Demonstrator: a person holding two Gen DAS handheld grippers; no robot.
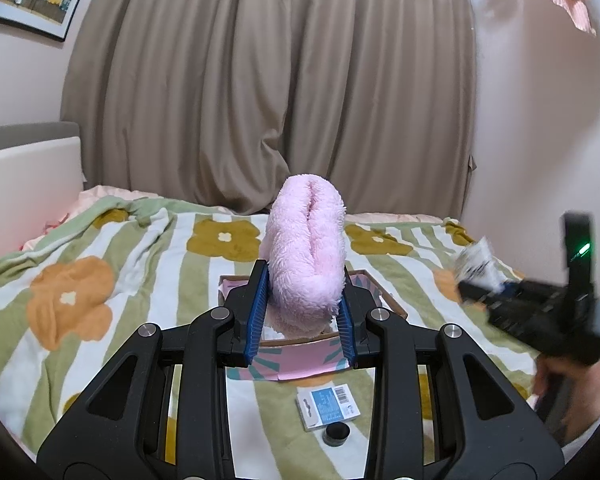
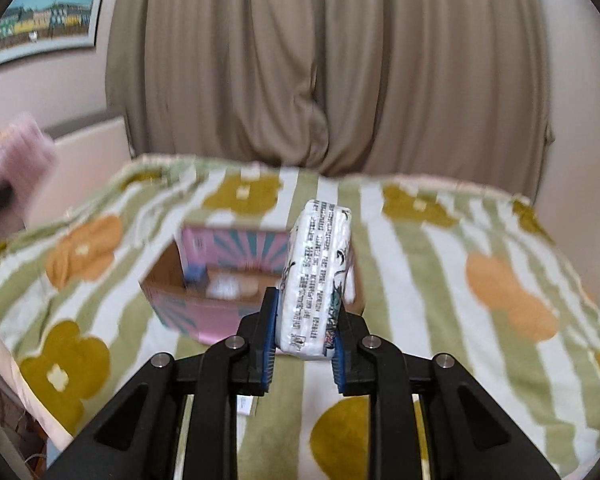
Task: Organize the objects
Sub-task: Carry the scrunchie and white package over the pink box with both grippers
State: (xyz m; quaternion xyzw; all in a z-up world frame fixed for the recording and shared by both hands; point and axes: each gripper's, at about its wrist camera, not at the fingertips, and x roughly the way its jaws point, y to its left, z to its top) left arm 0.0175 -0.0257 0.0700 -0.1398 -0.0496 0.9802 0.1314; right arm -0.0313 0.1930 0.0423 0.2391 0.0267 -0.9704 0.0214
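Both tongs are clamped — left gripper [image 1: 302, 312] on a fluffy pink towel roll [image 1: 308, 248], right gripper [image 2: 305, 338] on a white printed tissue packet [image 2: 320, 276] — above the pink cardboard box [image 2: 188, 312].

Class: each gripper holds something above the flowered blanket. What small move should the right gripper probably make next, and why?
Probably carry the white packet, clamped in the right gripper, forward and down over the open pink box. The box lies just ahead with room inside, and the left gripper holds the pink fluffy roll.
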